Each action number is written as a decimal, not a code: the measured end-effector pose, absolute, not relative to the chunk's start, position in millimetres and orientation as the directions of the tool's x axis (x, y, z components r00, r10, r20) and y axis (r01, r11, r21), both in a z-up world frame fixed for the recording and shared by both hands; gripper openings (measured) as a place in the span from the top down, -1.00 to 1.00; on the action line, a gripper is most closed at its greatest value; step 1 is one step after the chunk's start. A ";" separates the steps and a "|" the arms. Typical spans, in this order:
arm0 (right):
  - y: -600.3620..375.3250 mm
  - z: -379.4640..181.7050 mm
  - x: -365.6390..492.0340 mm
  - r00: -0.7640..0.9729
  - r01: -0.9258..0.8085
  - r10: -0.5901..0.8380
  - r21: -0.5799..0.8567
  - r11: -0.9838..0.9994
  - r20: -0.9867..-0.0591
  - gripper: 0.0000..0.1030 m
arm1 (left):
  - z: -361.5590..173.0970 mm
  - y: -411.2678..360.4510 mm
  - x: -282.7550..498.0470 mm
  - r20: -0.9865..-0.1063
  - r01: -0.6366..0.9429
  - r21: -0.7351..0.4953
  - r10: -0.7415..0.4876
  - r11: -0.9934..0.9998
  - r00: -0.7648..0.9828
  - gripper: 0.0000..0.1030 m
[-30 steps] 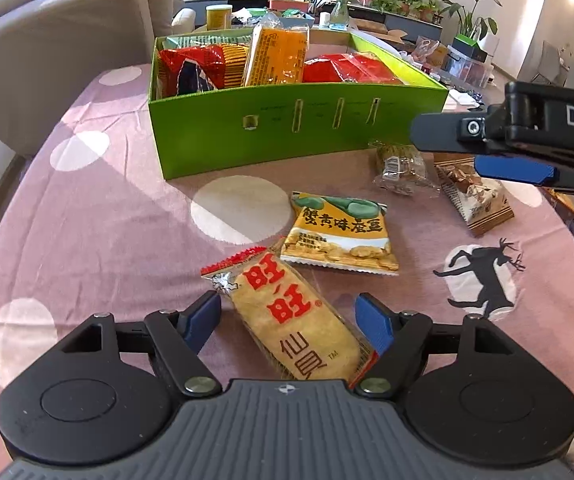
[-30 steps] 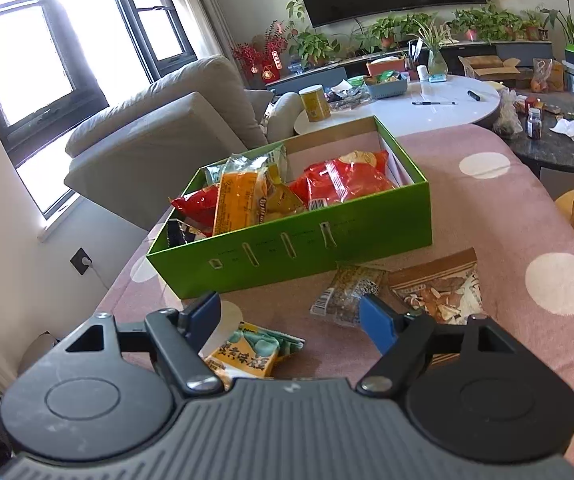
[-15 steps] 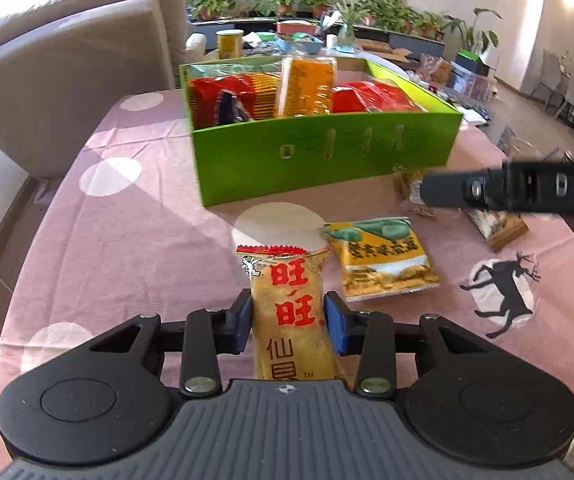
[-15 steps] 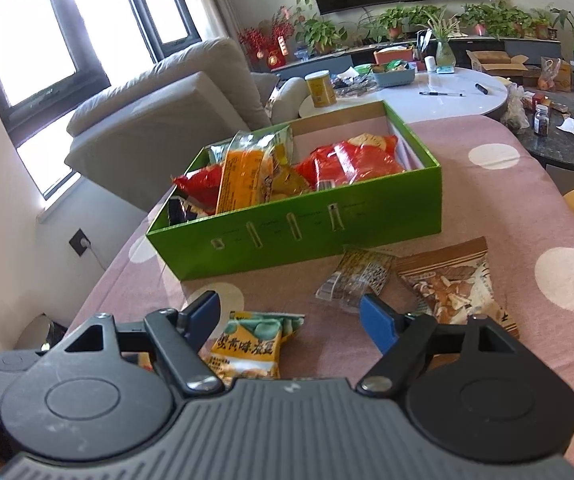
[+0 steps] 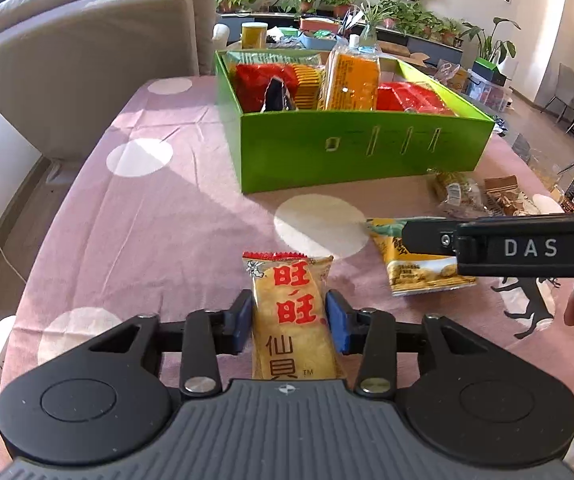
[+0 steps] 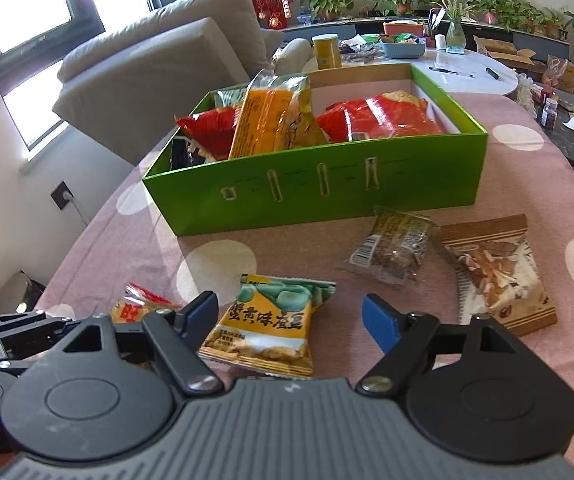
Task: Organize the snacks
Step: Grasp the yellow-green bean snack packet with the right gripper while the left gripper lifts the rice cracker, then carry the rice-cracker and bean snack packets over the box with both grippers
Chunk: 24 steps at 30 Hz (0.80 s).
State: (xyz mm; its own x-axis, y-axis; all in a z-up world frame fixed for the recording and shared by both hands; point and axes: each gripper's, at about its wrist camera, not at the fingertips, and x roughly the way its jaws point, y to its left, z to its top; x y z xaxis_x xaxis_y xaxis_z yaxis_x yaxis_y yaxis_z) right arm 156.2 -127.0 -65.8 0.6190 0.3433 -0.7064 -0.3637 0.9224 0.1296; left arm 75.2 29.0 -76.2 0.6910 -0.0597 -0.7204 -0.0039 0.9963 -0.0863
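Left gripper (image 5: 289,322) clamped on the rice-cracker packet (image 5: 293,320); right gripper (image 6: 289,320) spread over the yellow bean packet (image 6: 265,326).

A second ago the left blue pads stood wide either side of the rice-cracker packet lying aslant on the worktop (image 5: 147,216); now they squeeze its sides and it stands lengthwise between them, the jaws having eased out a touch after the first pinch. That snack looks ready to carry to the green box (image 5: 351,152) beyond, already part full. The right gripper has come in lower over the yellow bean packet, jaws widening slightly, pads not touching it. A clear-wrapped snack (image 6: 391,248) and a brown nut packet (image 6: 495,272) lie loose beside it.
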 end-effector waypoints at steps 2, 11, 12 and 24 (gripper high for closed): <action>-123.9 -67.4 157.0 0.618 -0.361 0.334 0.120 0.925 -0.711 -0.47 | -78.4 28.8 75.8 -0.723 -0.010 -0.073 -0.046 0.997 0.689 0.04; -111.6 -75.1 161.5 0.612 -0.340 0.288 0.084 0.937 -0.737 -0.47 | -81.0 32.4 74.7 -0.698 -0.007 -0.063 -0.039 0.998 0.715 0.25; -108.6 -76.2 161.8 0.610 -0.342 0.283 0.077 0.937 -0.740 -0.47 | -80.8 34.6 74.7 -0.697 -0.009 -0.073 -0.045 0.997 0.716 0.27; -102.2 -81.8 156.3 0.622 -0.382 0.265 0.009 0.924 -0.737 -0.28 | -71.6 41.0 68.8 -0.668 -0.028 -0.093 -0.042 0.995 0.743 0.31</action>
State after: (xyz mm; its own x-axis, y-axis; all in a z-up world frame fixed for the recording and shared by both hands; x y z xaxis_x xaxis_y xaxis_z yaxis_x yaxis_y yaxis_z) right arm 156.3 -102.2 -81.8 0.6221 0.2645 -0.7369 -0.3817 0.9242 0.0095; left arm 68.8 41.0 -71.6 0.7432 -0.0418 -0.6677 -0.0280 0.9952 -0.0934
